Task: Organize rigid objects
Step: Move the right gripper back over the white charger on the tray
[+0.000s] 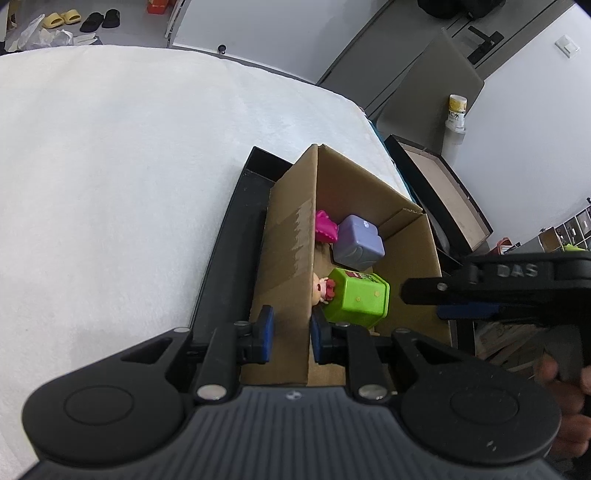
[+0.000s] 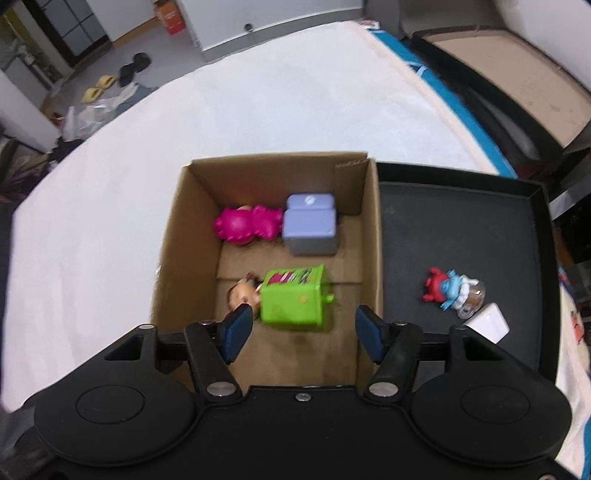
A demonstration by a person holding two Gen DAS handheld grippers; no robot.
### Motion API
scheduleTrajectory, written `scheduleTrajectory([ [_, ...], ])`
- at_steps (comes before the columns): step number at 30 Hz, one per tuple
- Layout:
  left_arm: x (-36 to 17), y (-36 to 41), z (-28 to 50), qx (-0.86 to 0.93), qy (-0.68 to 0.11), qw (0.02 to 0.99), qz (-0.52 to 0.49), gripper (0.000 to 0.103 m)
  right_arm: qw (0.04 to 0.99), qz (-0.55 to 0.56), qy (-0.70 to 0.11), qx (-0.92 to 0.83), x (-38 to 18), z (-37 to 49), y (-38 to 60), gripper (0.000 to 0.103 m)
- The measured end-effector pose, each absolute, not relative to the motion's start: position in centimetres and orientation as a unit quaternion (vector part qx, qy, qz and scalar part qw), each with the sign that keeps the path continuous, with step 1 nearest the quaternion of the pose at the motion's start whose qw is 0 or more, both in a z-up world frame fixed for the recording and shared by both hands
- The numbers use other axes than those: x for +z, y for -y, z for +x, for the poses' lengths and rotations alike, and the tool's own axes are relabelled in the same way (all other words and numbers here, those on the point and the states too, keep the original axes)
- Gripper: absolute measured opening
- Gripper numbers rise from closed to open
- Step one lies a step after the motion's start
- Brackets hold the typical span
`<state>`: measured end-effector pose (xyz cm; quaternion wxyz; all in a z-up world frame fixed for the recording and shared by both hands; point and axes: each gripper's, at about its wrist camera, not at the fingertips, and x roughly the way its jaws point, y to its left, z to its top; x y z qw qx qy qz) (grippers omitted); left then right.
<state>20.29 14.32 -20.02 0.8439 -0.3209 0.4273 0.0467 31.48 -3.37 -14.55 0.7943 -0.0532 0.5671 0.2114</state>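
Four toys already lay in the cardboard box [image 2: 371,236]: pink figure [image 2: 245,224], purple cube [image 2: 310,229], green cube [image 2: 293,297], small doll [image 2: 242,291]. The left gripper [image 1: 290,334] pinched the box wall; the right gripper [image 2: 304,330] hovered open and empty. The blue-and-red figure [image 2: 448,290] and white block [image 2: 487,326] remained on the black tray [image 2: 461,206].

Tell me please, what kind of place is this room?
Probably a lived-in room used as a work space, not a kitchen. A table under a white cloth holds a cardboard box of toys, slippers lie on the floor, and a door stands behind.

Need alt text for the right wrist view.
Open right gripper hovers over a cardboard box holding a green toy, pink toy and lilac block. A black tray beside it holds a small figure.
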Motion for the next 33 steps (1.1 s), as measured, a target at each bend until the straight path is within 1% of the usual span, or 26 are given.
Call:
scheduleTrajectory([
  [13, -19.9, -14.1, 20.4, 0.050, -0.428, 0.846, -0.314, 0.019, 0.805, -0.032, -0.554, 0.209, -12.4, 31.2, 8.0, 0.062],
  [24, -19.9, -14.0, 20.3, 0.050, -0.428, 0.847, -0.312, 0.019, 0.818, -0.014, -0.553, 0.160, -13.3, 32.8, 13.0, 0.062],
  [25, -19.9, -14.0, 20.3, 0.050, -0.428, 0.847, -0.312, 0.019, 0.818, -0.013, -0.553, 0.157, -13.5, 32.9, 13.3, 0.063],
  [27, -19.9, -14.0, 20.3, 0.050, -0.429, 0.846, -0.312, 0.019, 0.818, -0.013, -0.554, 0.153, -13.8, 33.1, 13.9, 0.068],
  [33, -20.0, -14.0, 20.5, 0.051, -0.430, 0.846, -0.310, 0.019, 0.817, -0.032, -0.555, 0.153, -14.4, 33.8, 15.1, 0.078],
])
